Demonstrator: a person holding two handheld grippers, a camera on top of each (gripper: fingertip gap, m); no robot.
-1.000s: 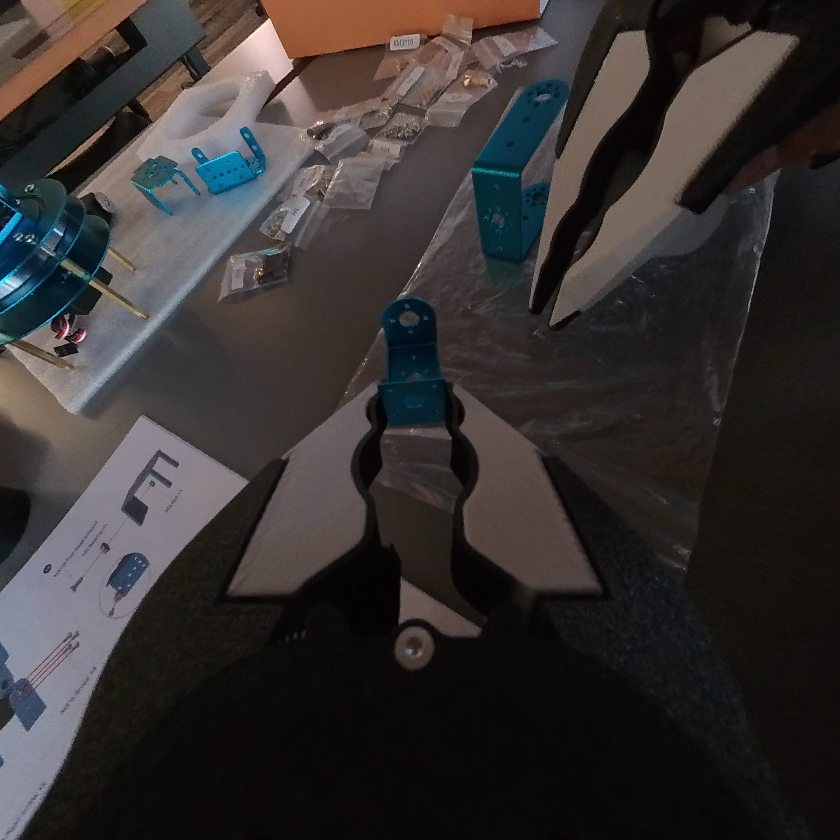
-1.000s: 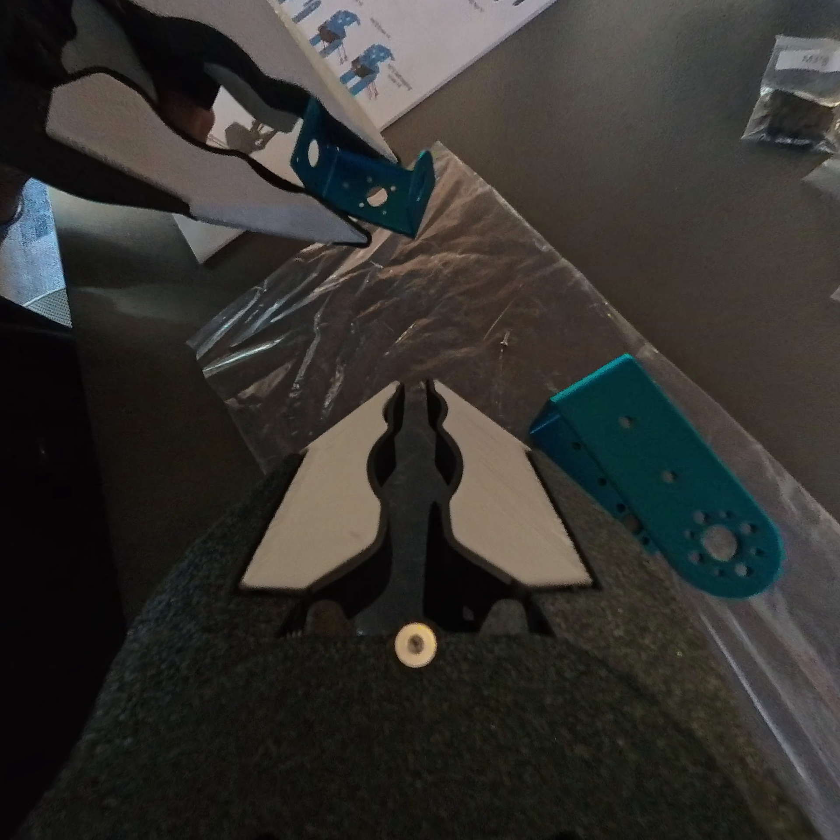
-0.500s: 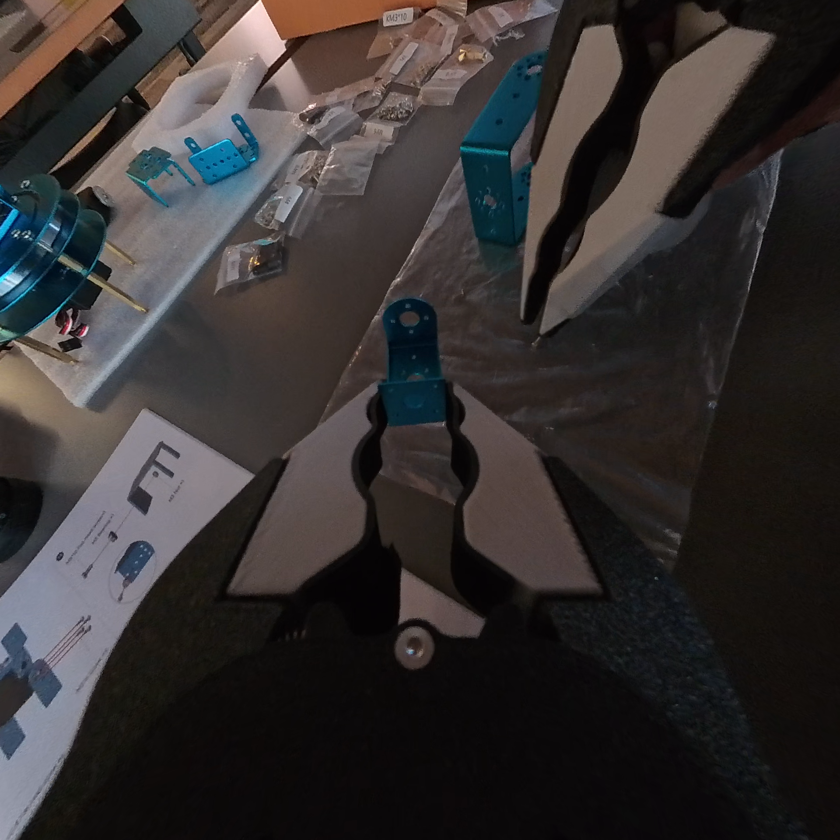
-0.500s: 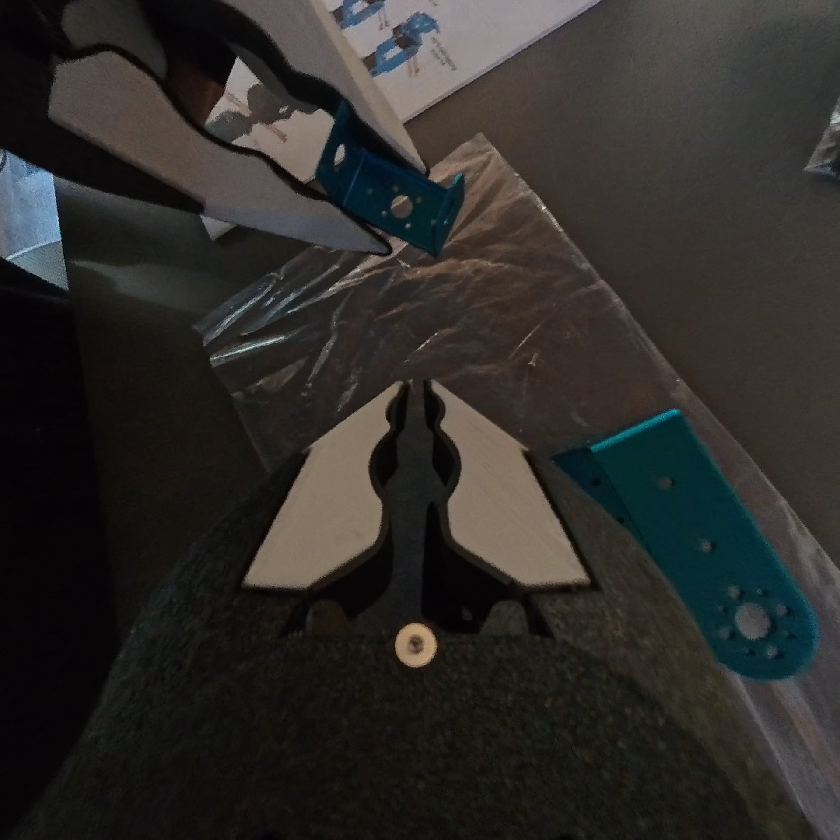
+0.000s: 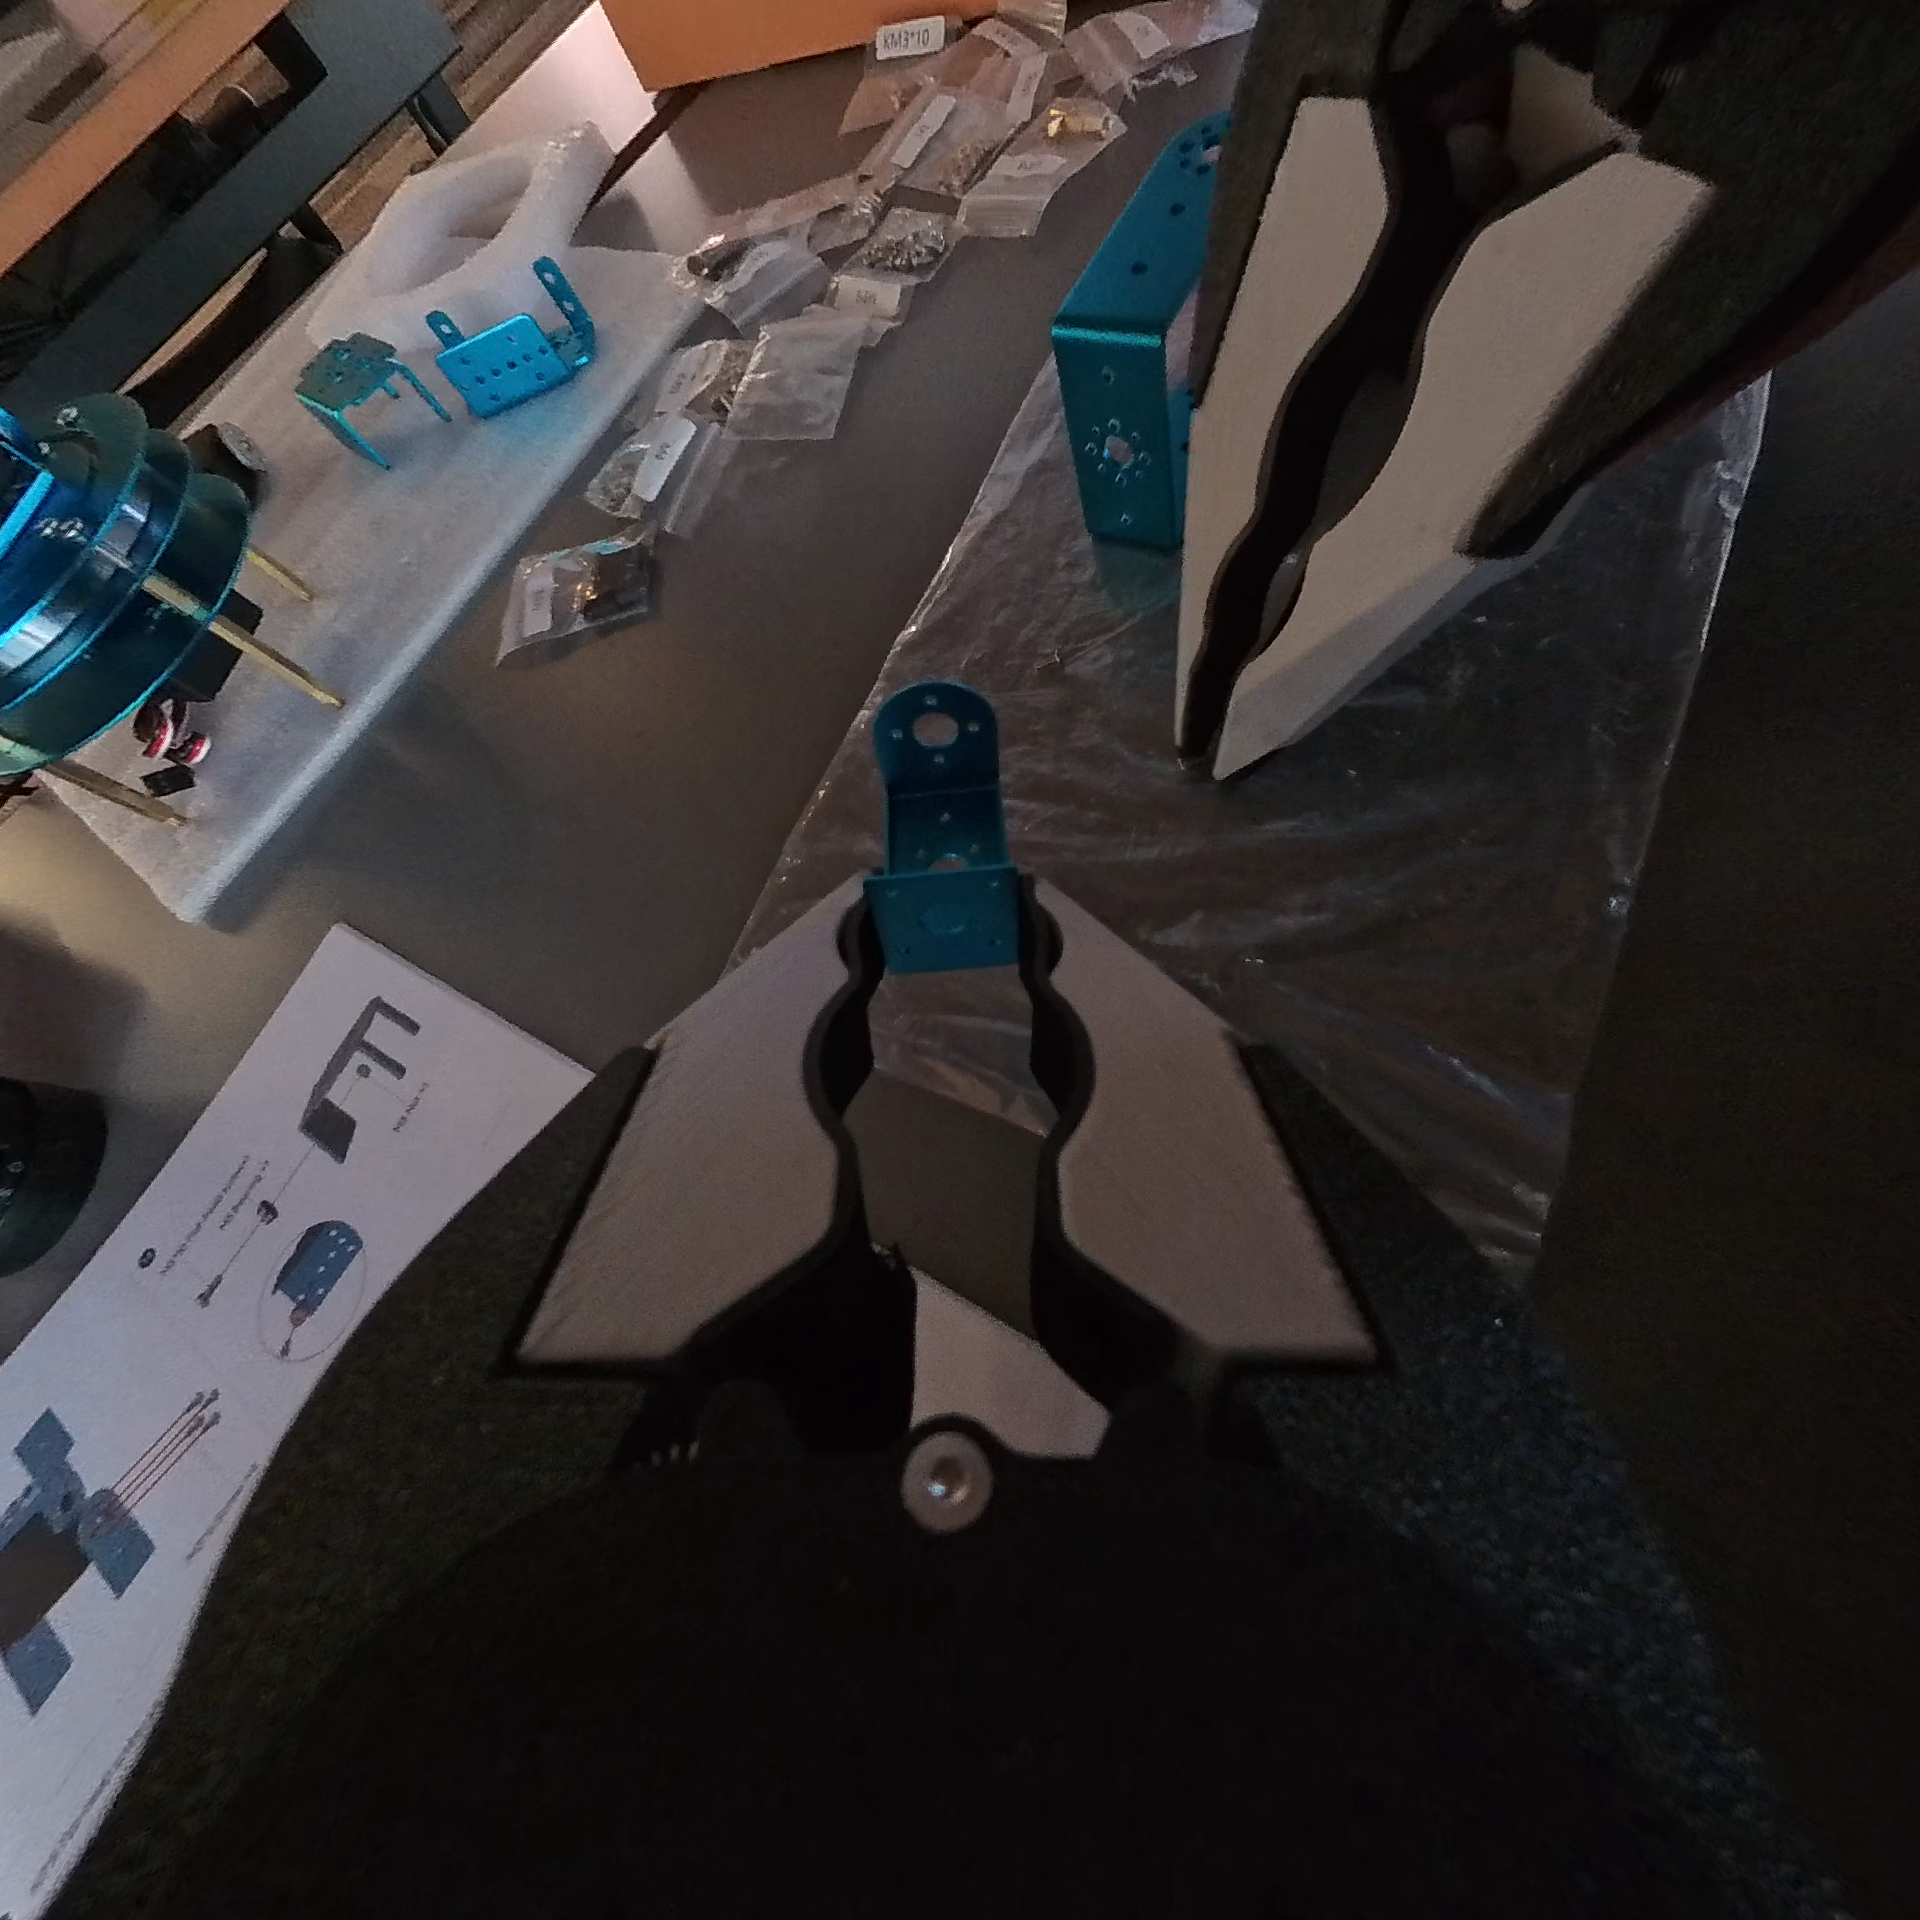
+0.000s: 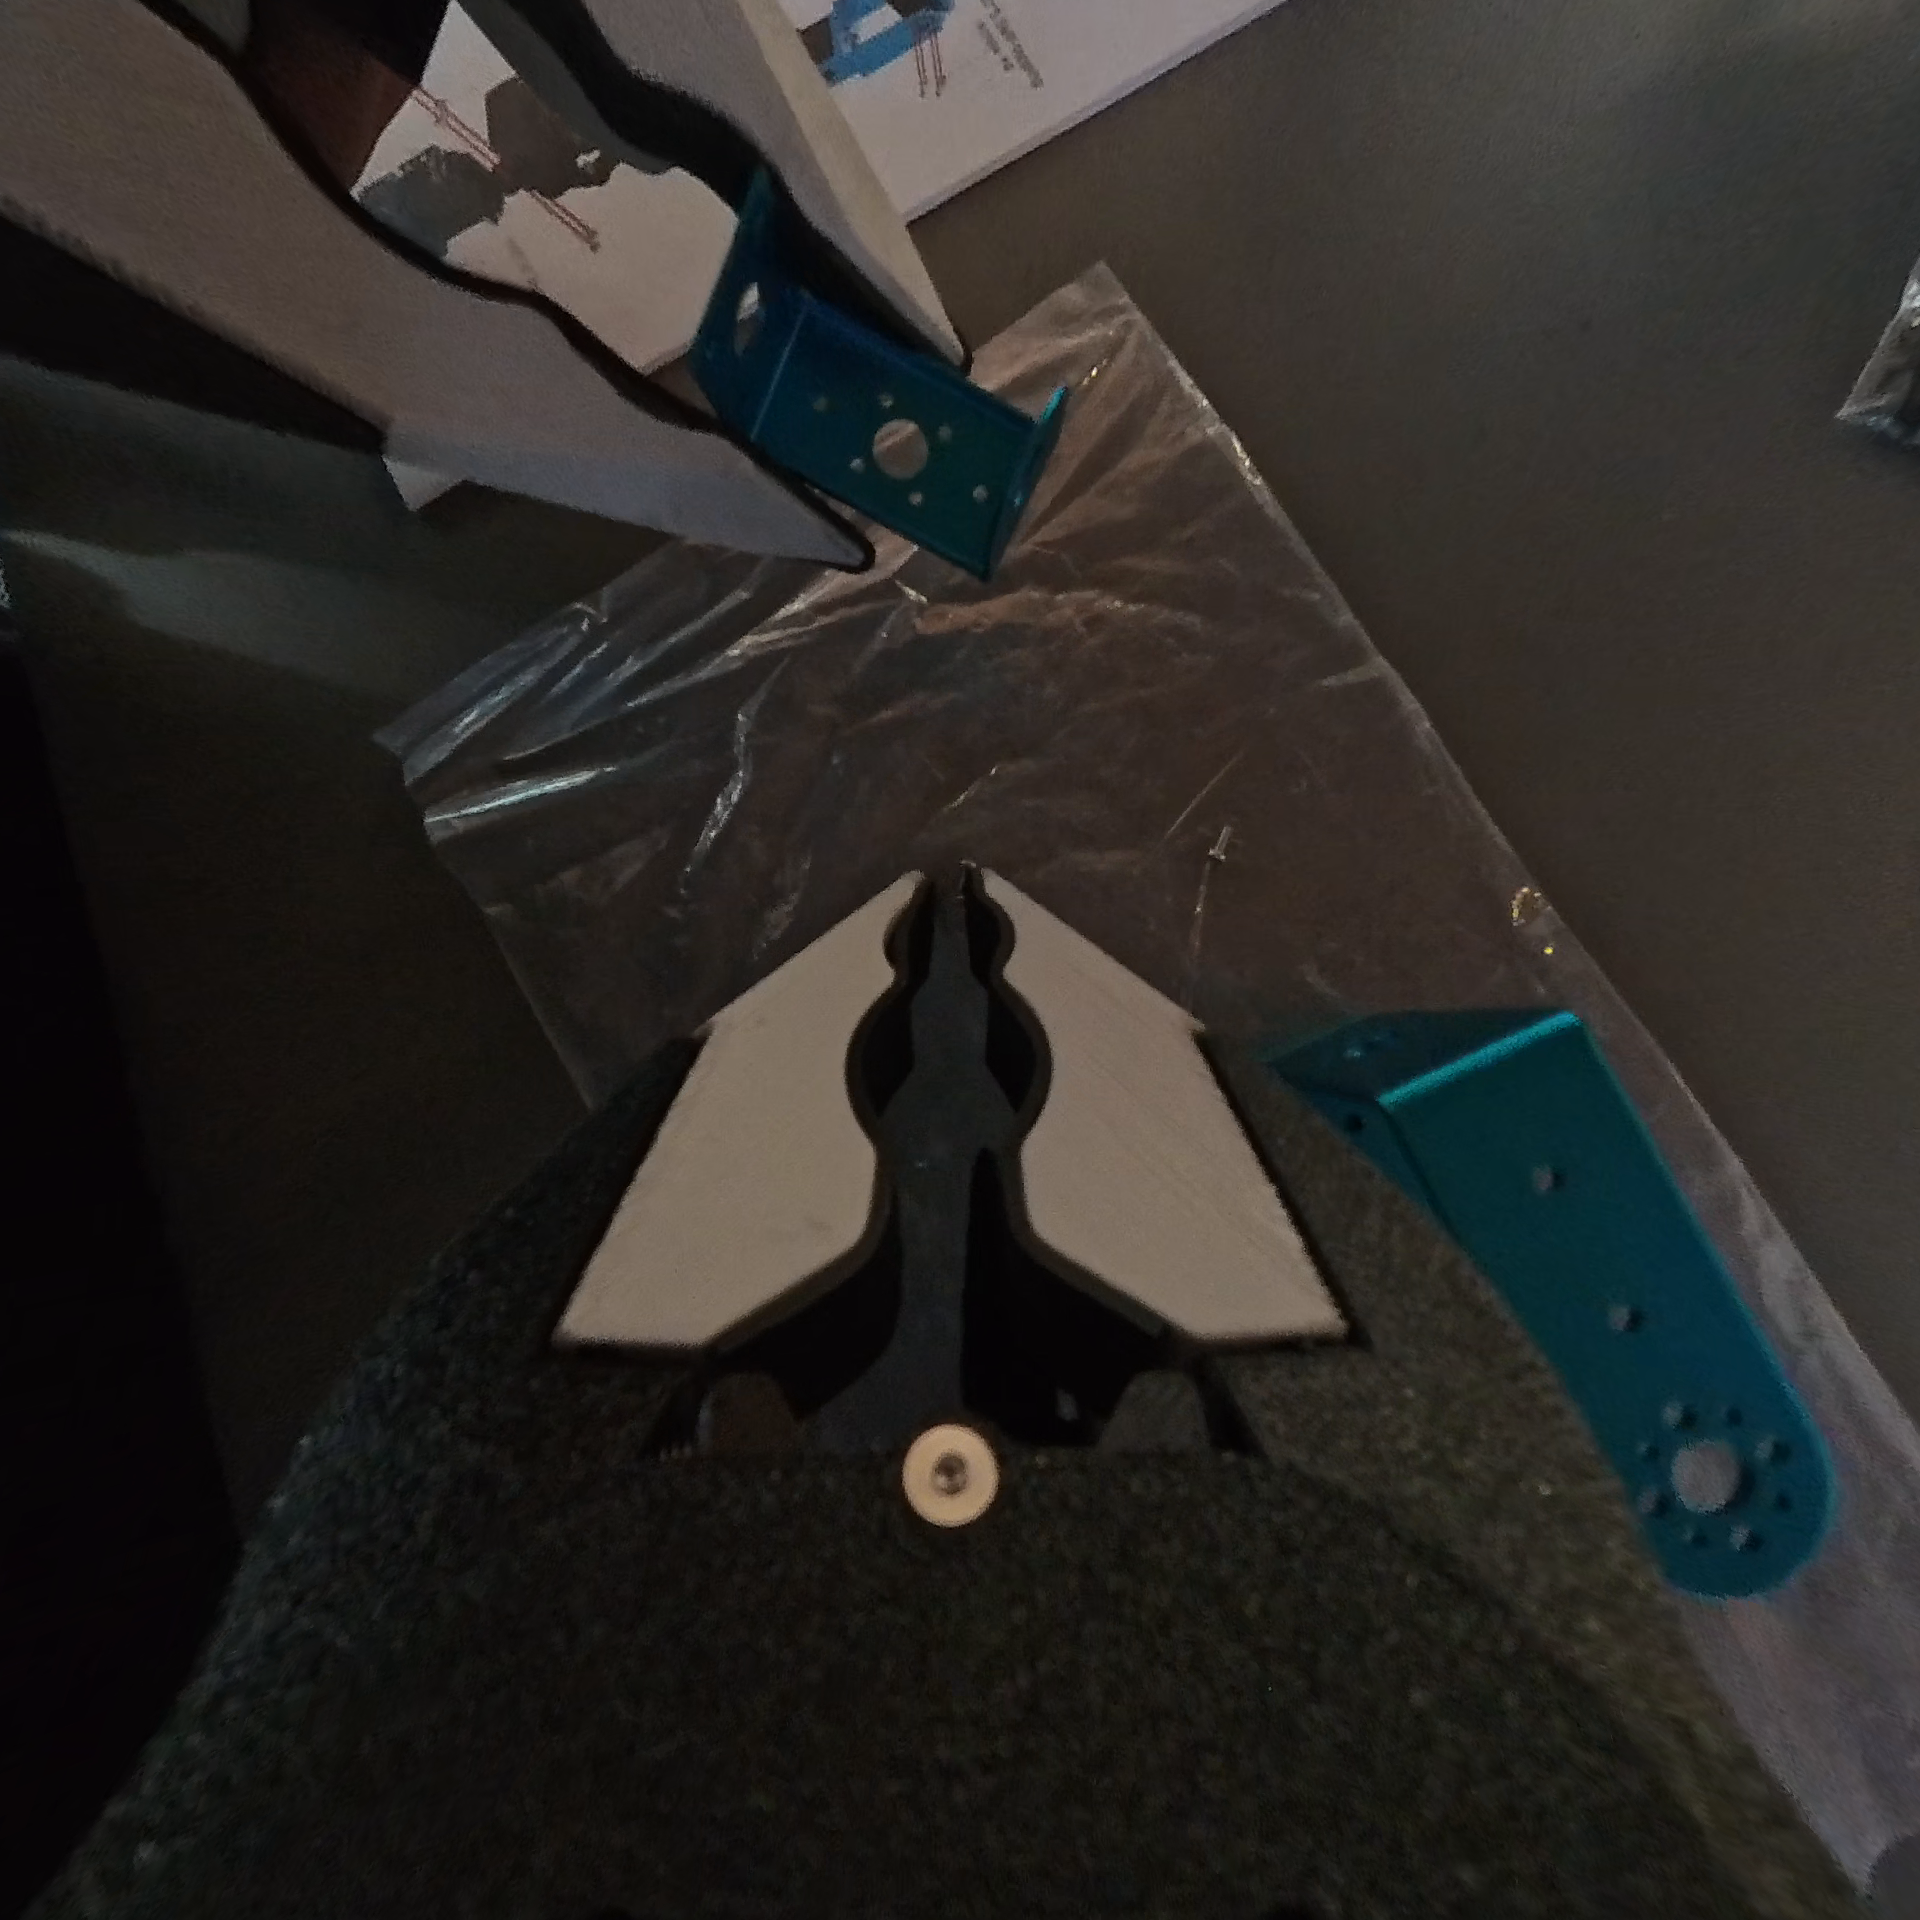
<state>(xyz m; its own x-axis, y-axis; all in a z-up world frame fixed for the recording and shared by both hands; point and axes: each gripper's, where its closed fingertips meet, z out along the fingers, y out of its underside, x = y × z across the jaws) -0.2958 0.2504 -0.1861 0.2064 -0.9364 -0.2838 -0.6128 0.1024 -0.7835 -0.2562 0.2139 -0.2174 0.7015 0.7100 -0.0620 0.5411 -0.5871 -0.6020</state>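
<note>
Both grippers lower over plastic sheet.

- Left gripper: two pale grey wedge fingers with wavy black inner edges, a speckled black body, and a silver screw at 6 o'clock.
- Right gripper: same build, with a white washer.

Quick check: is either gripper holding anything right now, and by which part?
The left gripper holds a small blue bracket by one end flange, the rest sticking out past the fingertips. The right gripper is shut and holds nothing, above the clear plastic sheet.
</note>
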